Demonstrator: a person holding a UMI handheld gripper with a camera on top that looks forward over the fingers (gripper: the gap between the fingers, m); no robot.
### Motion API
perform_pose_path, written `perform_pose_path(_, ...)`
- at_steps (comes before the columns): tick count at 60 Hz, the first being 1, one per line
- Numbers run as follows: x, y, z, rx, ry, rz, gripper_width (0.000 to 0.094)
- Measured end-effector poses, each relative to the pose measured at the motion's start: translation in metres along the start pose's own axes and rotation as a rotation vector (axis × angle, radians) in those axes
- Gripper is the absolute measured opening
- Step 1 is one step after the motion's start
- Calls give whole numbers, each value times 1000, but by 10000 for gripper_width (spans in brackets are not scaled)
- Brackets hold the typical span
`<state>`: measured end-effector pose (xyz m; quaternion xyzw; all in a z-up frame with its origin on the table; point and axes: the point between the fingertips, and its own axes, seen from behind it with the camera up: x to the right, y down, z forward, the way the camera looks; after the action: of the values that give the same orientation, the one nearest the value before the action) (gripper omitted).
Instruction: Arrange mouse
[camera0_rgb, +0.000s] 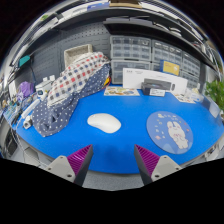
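Observation:
A white mouse (104, 123) lies on the blue table (120, 145), beyond my fingers and a little left of the middle. A round pale mouse mat (170, 131) with a printed figure lies to its right. My gripper (113, 160) is open and empty, held back over the table's near edge. Its purple pads (80, 158) stand wide apart with only bare blue table between them.
A patterned bundle of cloth (68, 90) lies on the table's left side. White boxes and papers (150, 85) stand along the far edge. Shelves with bins (135, 48) fill the back wall.

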<state>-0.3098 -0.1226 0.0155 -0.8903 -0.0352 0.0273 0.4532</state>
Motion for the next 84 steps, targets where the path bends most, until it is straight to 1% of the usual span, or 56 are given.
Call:
perform_pose_path(11,-6,-18,53,-68,26,-13,837)
perform_pose_path(24,-9,-46,102,-86,58,13,854)
perform_pose_path(43,13,-86,165,-131,150,38,847)
perform_pose_path(48,13,-88,171,-149,140,63,832)
perform_pose_path(52,12,-85,170,-170,127,92,792)
perform_pose_path(56,12,-83,168,-173,126,100,775)
perform_pose_path(61,11,-80,164,-185,120,92,724)
perform_pose_path(66,11,-80,164,-187,114,85,713)
perform_pose_path(69,10,-81,164,-179,103,81,687)
perform_pose_path(71,11,-81,164,-172,104,70,512)
perform_pose_path(76,11,-81,164,-160,99,87,467)
perform_pose_path(82,11,-79,163,-188,75,60,388)
perform_pose_path(83,11,-78,163,-193,70,54,449)
perform_pose_path(84,11,-79,163,-194,64,51,349)
